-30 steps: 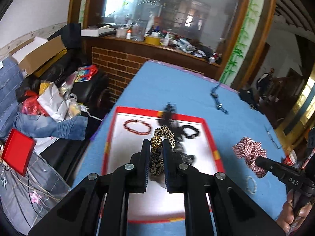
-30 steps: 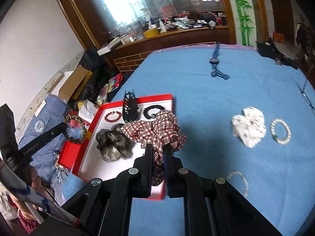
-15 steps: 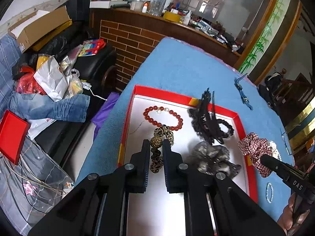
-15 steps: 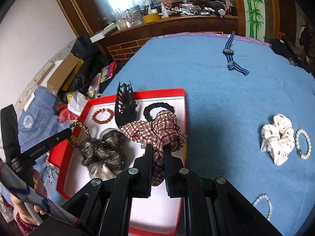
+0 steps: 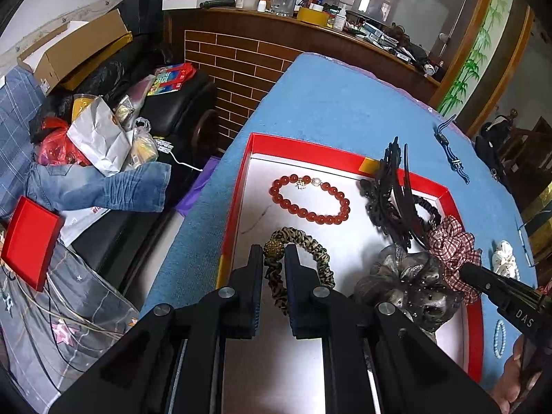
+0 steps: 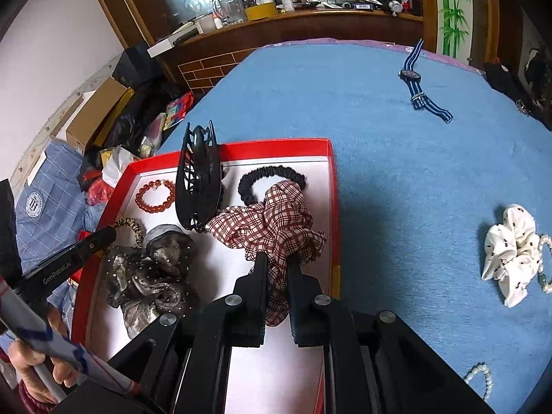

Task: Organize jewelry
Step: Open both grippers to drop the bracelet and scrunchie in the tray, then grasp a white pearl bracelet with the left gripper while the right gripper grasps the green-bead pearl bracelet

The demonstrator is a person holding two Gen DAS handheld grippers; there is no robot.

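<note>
Both jaws grip: left gripper [image 5: 274, 258] pinches a leopard-print hair tie [image 5: 310, 246]; right gripper [image 6: 277, 265] a red-checked scrunchie [image 6: 276, 220].

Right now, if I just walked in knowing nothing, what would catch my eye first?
The red tray on the blue table, filled with hair accessories. Over it, the right gripper clamps a plaid scrunchie and the left gripper a leopard hairband. A white scrunchie lies right of the tray.
</note>
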